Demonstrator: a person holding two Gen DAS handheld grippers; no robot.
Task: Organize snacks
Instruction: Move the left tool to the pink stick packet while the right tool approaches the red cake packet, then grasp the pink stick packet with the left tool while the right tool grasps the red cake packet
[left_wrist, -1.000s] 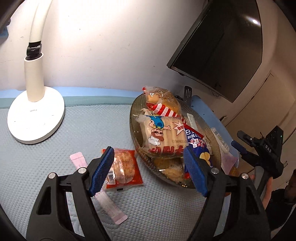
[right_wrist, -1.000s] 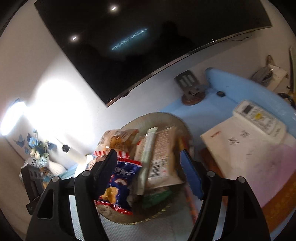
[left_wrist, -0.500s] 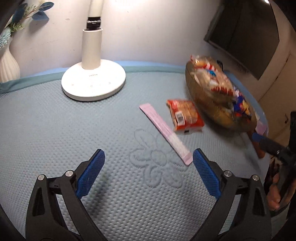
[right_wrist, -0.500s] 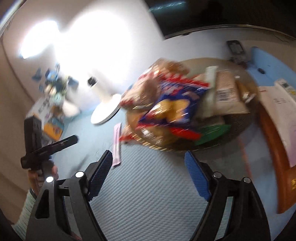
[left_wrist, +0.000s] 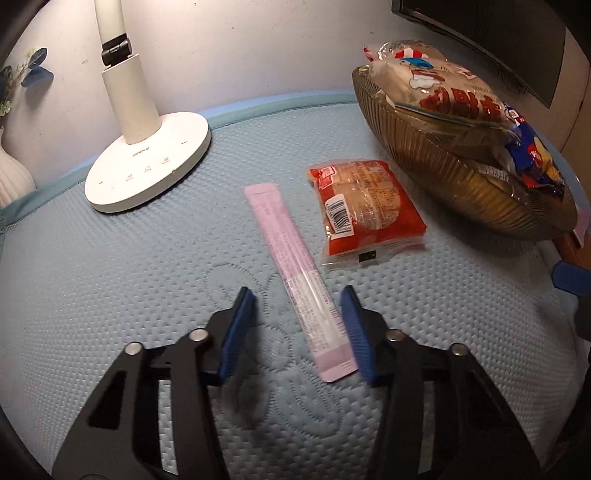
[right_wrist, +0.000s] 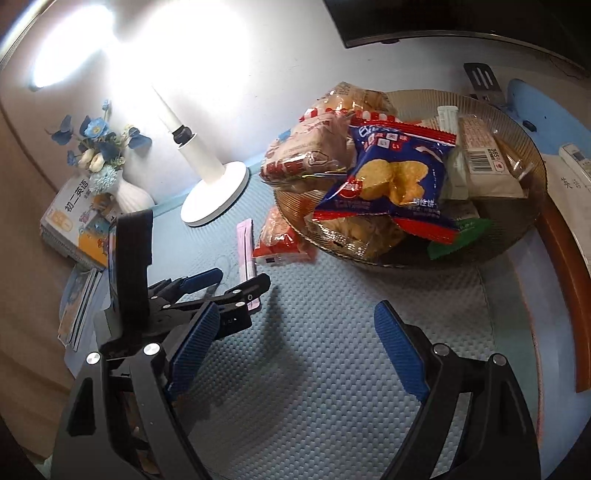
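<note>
Pink stick sachet lies flat on the blue quilted mat, beside the red-wrapped pastry packet, which itself lies just in front of the amber glass bowl. Judged light, thin and limp, with a slick film skin; likely to buckle or slide if pinched at its tip, so the hold belongs across its narrow width, a little in from the near sealed end. Left gripper has its jaws released and straddling that near end, the sachet close against the right-hand pad and not gripped. The pastry packet appears soft and crushable. Right gripper hangs over bare mat in front of the bowl, jaws spread wide and holding nothing. The left wrist view gives the sachet's full length and its fit between the pads; the right wrist view hides most of it behind the left gripper, but alone reveals the bowl's heaped contents, including a blue crisp bag, and the vase and books beyond the lamp
</note>
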